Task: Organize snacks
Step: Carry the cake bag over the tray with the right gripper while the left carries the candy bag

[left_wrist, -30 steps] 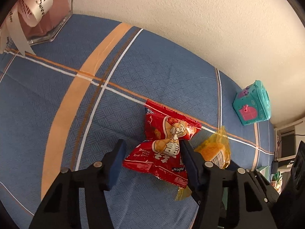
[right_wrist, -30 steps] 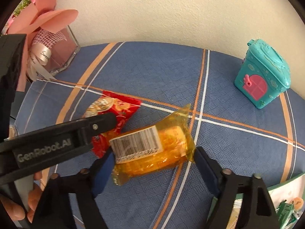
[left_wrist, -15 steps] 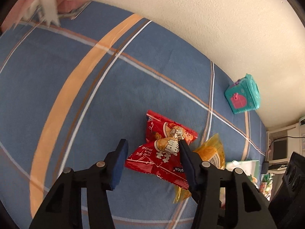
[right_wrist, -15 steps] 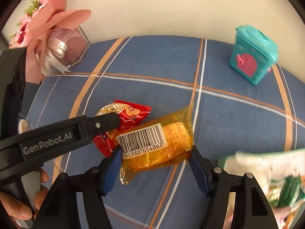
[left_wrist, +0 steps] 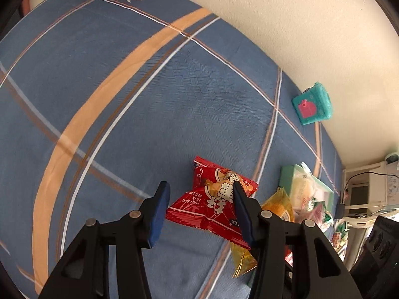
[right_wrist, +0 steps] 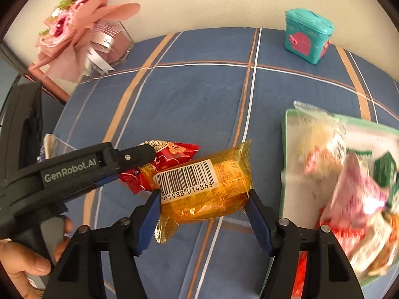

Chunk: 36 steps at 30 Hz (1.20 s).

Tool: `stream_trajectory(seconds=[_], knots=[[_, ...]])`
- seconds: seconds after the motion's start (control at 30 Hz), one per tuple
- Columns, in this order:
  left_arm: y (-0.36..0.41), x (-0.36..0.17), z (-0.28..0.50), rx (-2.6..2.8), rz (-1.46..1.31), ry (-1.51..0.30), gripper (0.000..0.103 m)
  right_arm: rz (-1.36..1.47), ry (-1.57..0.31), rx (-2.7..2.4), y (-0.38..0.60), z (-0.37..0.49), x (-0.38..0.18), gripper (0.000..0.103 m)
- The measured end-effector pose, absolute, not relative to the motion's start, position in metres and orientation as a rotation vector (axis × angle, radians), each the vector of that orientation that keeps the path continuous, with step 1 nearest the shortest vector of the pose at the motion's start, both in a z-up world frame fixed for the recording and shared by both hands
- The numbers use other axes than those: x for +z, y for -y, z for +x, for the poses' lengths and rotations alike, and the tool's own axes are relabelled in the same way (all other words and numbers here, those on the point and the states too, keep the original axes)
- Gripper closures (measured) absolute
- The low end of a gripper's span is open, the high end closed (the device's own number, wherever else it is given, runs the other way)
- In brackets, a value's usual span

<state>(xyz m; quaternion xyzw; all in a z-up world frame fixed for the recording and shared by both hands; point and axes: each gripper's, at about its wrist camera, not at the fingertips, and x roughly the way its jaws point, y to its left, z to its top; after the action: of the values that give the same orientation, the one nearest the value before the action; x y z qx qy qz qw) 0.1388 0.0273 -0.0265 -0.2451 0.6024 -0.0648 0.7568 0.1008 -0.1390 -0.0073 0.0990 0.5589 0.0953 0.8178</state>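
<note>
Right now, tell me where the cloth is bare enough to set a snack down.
Bare cloth spans the middle, bordered by the flower vase, the teal toy house and the tray. It is crowded near the grippers: the red packet and yellow packet lie together, and the tray is piled with snacks.

Home setting: blue plaid tablecloth (right_wrist: 199, 99) against a plain cream wall (right_wrist: 212, 0), pink wrapped bouquet (right_wrist: 74, 25) far left, teal toy house (right_wrist: 308, 35) far right, cluttered white shelving (left_wrist: 366, 194) at right.
</note>
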Motion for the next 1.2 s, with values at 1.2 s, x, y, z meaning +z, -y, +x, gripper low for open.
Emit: stream_trajectory(seconds=[1.2], knots=[[0.172,0.041,0.056,-0.432,-0.357,-1.127,0.051,0.407,-1.101,-0.205,0.335,-0.003,0.0,0.034]])
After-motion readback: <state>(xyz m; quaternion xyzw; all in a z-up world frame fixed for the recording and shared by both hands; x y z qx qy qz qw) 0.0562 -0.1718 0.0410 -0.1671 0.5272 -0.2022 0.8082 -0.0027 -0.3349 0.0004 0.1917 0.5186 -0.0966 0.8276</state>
